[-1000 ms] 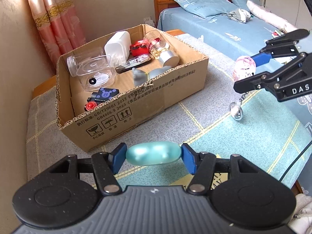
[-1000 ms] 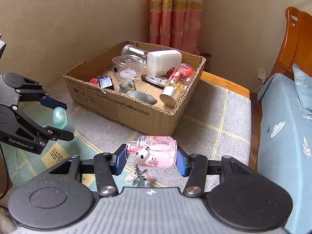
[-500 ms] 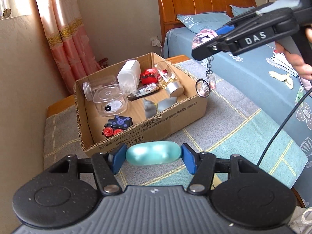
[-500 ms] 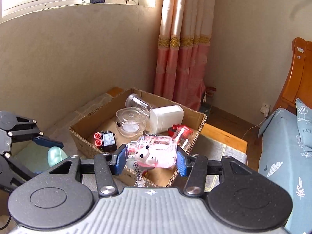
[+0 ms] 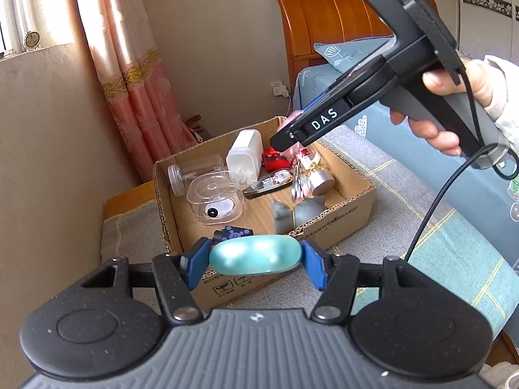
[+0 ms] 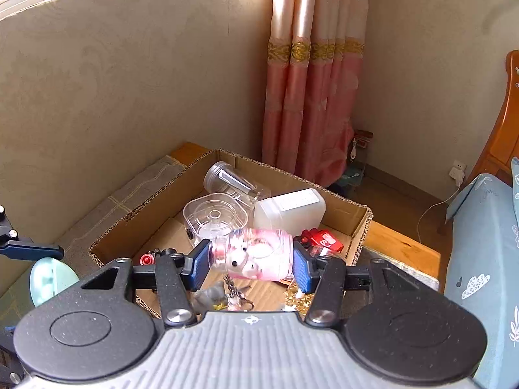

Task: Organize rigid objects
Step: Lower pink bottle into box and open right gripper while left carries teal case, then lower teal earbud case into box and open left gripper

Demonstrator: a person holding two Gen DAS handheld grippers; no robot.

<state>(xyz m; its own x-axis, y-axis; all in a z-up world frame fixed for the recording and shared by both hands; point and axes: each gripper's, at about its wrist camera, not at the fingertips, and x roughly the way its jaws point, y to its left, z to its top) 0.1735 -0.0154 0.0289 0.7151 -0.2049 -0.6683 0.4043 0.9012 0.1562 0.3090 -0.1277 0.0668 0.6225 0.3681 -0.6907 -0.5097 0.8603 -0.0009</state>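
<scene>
Left gripper [image 5: 254,259]: closed on a pale teal oval capsule [image 5: 254,257], its blue pads [image 5: 194,267] pressing both ends; it is hovering just in front of the near wall of the cardboard box [image 5: 340,223], above the grey checked cloth [image 5: 389,194].

Right gripper [image 6: 251,264]: jaws opening around a pink clear capsule [image 6: 253,257] with a small pig figure inside. The capsule is lying tilted between the blue pads, the left end looking just clear of its pad; whether the right pad is touching it cannot be told. A keychain [image 6: 235,293] is dangling below it. In the left wrist view a hand [image 5: 454,107] is gripping this tool's handle, and its tip is hanging over the middle of the box.

Cardboard box, open top, sitting on the cloth near the wall corner. Contents:
- clear jar [image 6: 233,183], lying on its side at the back;
- clear rounded-square container [image 6: 215,217], in front of the jar;
- white tub [image 6: 288,210], lying beside the container;
- red toy car [image 6: 322,240], by the right wall;
- grey figurine [image 5: 283,215], against the near wall;
- small black and red blocks [image 6: 152,257], in the near left corner.

Surroundings: pink curtain [image 6: 311,97], wooden headboard [image 5: 331,13], blue bedding [image 6: 480,259].
</scene>
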